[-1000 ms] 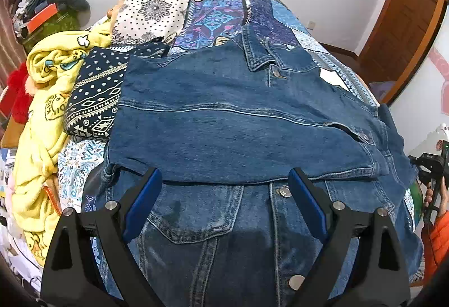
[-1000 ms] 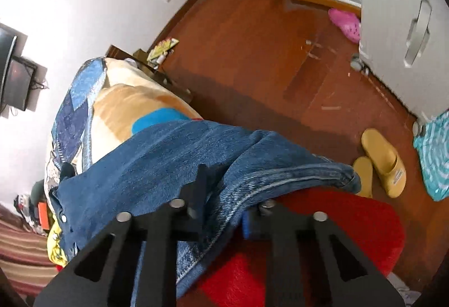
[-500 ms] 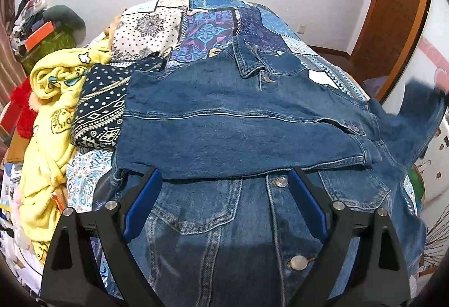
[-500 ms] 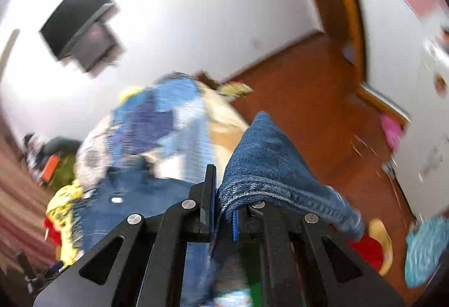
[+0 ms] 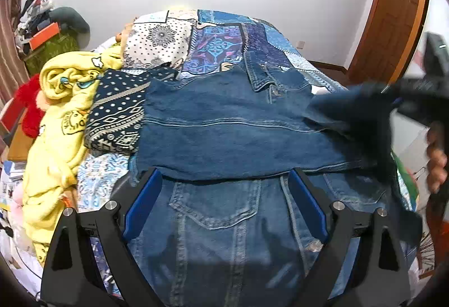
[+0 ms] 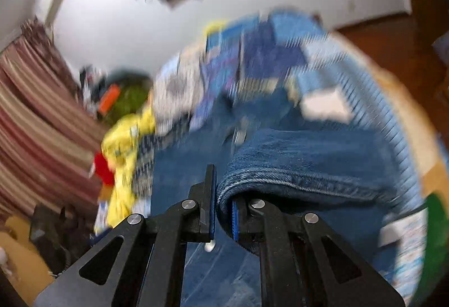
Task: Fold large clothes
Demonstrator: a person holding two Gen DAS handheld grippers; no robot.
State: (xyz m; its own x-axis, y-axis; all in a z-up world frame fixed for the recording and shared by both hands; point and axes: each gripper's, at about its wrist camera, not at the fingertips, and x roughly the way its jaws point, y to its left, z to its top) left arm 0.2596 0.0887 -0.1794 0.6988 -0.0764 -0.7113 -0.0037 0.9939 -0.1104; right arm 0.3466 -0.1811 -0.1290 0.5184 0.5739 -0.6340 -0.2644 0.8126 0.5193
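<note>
The denim jacket (image 5: 233, 138) lies spread on the bed (image 5: 216, 37), its long axis running away from the left gripper (image 5: 224, 208), which hangs wide apart just over the near hem, gripping nothing. The right gripper (image 6: 223, 211) is nearer the work: clamped on the sleeve (image 6: 303, 164), with the jacket's body to its left (where I'd guess the sleeve goes). That view is badly blurred; the sleeve's landing spot is unclear.

Denim jacket (image 5: 224, 133) spread on patchwork bedspread (image 5: 219, 37), left gripper (image 5: 224, 206) jaws apart above it, yellow blanket (image 5: 56, 121) beside.
</note>
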